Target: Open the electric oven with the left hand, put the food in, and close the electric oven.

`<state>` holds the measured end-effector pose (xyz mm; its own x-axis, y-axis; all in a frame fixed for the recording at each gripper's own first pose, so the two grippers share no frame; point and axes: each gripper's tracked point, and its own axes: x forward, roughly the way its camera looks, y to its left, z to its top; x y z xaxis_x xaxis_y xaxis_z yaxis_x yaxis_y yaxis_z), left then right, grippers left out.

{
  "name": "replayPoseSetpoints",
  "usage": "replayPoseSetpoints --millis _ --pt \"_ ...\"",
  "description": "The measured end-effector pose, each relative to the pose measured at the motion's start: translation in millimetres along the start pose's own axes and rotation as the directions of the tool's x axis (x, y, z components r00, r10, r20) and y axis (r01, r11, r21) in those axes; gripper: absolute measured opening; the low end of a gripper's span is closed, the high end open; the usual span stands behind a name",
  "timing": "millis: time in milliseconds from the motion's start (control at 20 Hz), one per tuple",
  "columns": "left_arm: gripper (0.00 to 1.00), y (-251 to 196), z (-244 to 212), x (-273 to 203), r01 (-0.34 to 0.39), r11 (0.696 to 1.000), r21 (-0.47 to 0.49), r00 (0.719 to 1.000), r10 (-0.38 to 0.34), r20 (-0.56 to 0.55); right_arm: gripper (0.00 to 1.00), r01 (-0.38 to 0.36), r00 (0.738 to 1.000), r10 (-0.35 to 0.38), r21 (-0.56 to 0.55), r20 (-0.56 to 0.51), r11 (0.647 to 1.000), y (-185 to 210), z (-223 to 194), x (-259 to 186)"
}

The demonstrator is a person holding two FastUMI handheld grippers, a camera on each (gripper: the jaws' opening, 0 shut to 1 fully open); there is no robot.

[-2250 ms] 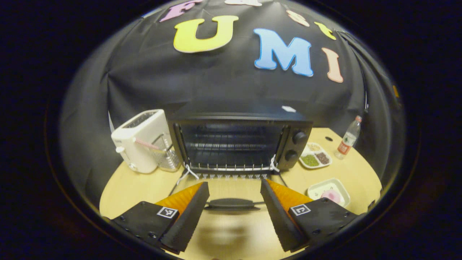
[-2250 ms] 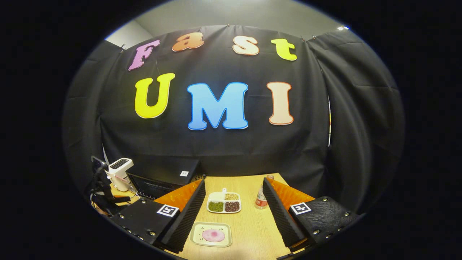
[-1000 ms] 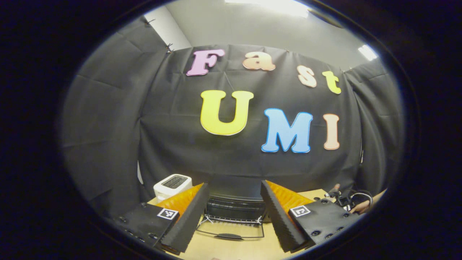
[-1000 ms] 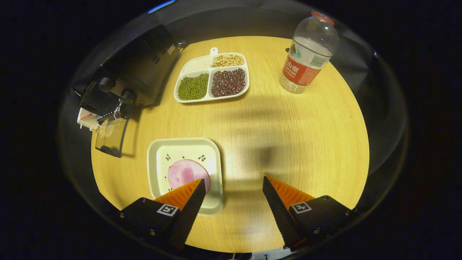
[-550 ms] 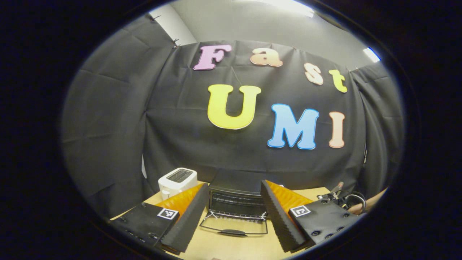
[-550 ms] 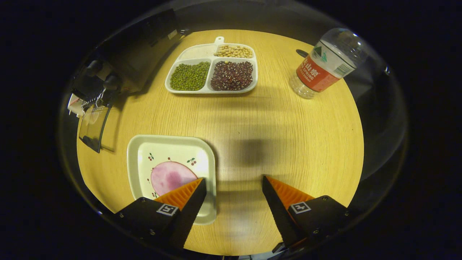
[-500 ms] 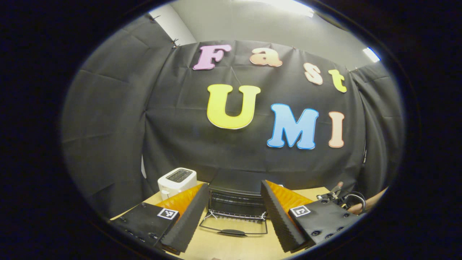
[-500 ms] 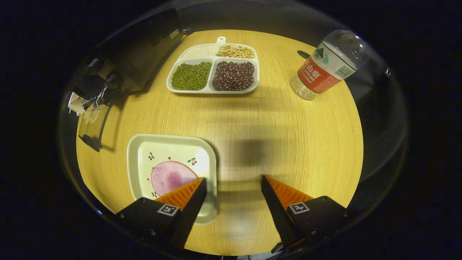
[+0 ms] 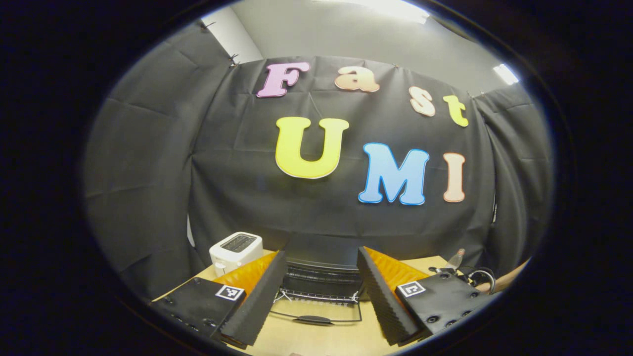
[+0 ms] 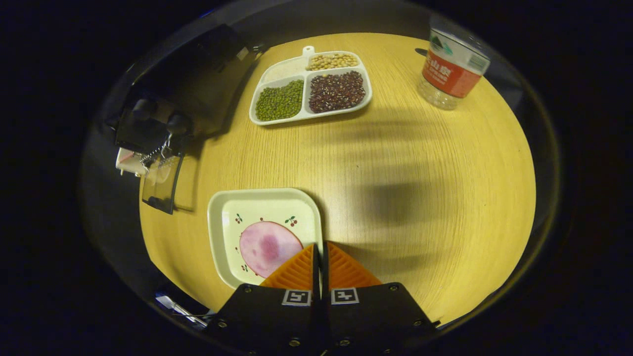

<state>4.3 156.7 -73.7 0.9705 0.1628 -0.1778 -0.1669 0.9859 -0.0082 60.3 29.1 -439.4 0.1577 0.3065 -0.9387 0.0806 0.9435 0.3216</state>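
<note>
Since half a second ago my right claw (image 10: 320,257) has snapped from wide open to fully closed, its two fingers pinching the near right rim of the plate (image 10: 222,217). From that rim outward, the pink slice of food (image 10: 269,247) lies flat in the plate's middle, touching nothing else. Beyond it on the surface (image 10: 420,198), the oven (image 10: 188,84) stands at the far left with its glass door (image 10: 160,183) dropped flat.

My left claw (image 9: 321,296) hangs wide open, holding nothing, back from the oven (image 9: 321,279) and its lowered door (image 9: 316,316).

I judge the plate stiff, light and slick-glazed, so a rim pinch can let it droop or slip. I should carry it level and slowly. The slice looks soft and loose, and would likely slide if the plate tilts.
</note>
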Motion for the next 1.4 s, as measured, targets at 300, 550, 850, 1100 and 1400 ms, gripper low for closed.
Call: replayPoseSetpoints --millis 300,550,850,1100,1400 --pt "0.96 -1 -1 -12 -0.018 1.0 0.023 1.0 0.019 -0.012 0.0 -0.362 0.932 0.349 0.293 0.096 0.885 6 -20 -10" --pt "1.0 -10 1 -6 -0.009 1.0 0.004 1.0 0.009 -0.009 0.0 -0.485 0.874 0.432 0.433 0.222 0.76 7 -31 -17" --pt "1.0 -28 13 6 0.052 0.998 0.019 0.998 -0.053 0.028 0.01 -0.5 0.864 0.413 0.39 0.289 0.773 33 -42 -55" --pt "1.0 -31 17 3 0.104 0.993 0.056 0.993 -0.107 0.044 0.01 -0.471 0.873 0.364 0.362 0.326 0.804 95 -54 -72" --pt "0.97 2 17 -8 0.097 0.991 0.096 0.994 -0.102 0.048 0.01 -0.426 0.896 0.307 0.422 0.321 0.8 186 -52 -63"
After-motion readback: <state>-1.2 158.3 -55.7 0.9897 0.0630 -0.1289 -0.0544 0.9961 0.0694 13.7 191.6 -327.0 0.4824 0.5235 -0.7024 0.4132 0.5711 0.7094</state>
